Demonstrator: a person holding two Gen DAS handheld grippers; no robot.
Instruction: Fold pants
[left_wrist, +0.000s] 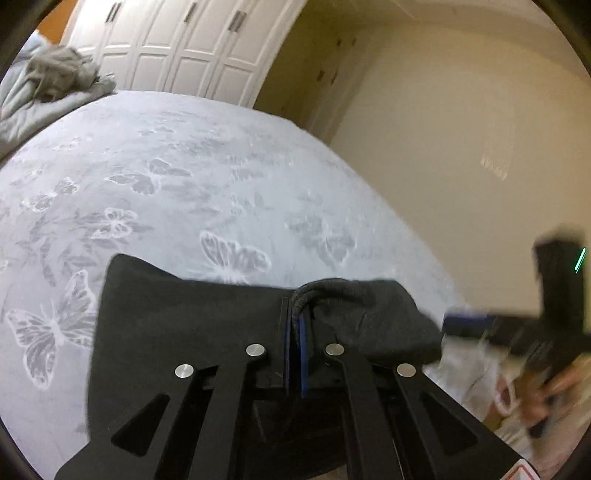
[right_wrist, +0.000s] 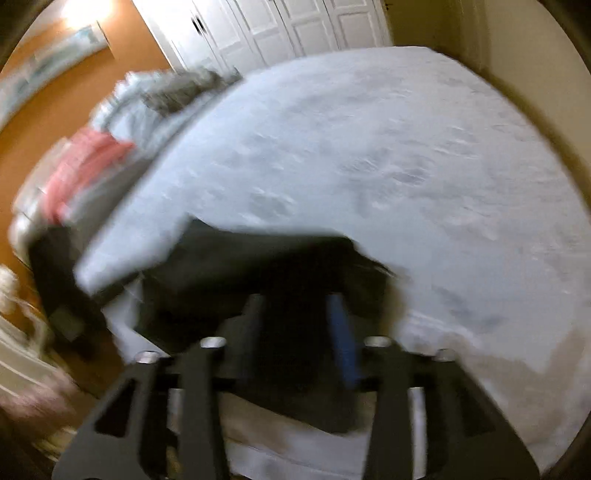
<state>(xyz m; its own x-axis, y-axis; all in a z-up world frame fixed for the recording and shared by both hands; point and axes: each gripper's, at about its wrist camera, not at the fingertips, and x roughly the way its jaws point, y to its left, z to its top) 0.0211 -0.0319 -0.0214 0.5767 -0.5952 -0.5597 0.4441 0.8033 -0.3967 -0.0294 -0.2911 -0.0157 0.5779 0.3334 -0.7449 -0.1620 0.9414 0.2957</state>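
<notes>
The black pants (left_wrist: 177, 317) lie at the near edge of the bed (left_wrist: 184, 166). My left gripper (left_wrist: 295, 325) is shut on a thick folded edge of the pants, which bunches over its blue pads. The right wrist view is blurred. There my right gripper (right_wrist: 299, 325) stands open, with the dark pants (right_wrist: 258, 258) lying between and ahead of its fingers at the bed's near edge. The right gripper also shows at the far right of the left wrist view (left_wrist: 554, 295), held in a hand.
The bed has a pale blue sheet with butterfly prints. A grey crumpled garment (left_wrist: 59, 74) and a bundled duvet lie at its far left corner. A pink cloth (right_wrist: 88, 162) lies left of the bed. White wardrobe doors (left_wrist: 177, 48) stand behind.
</notes>
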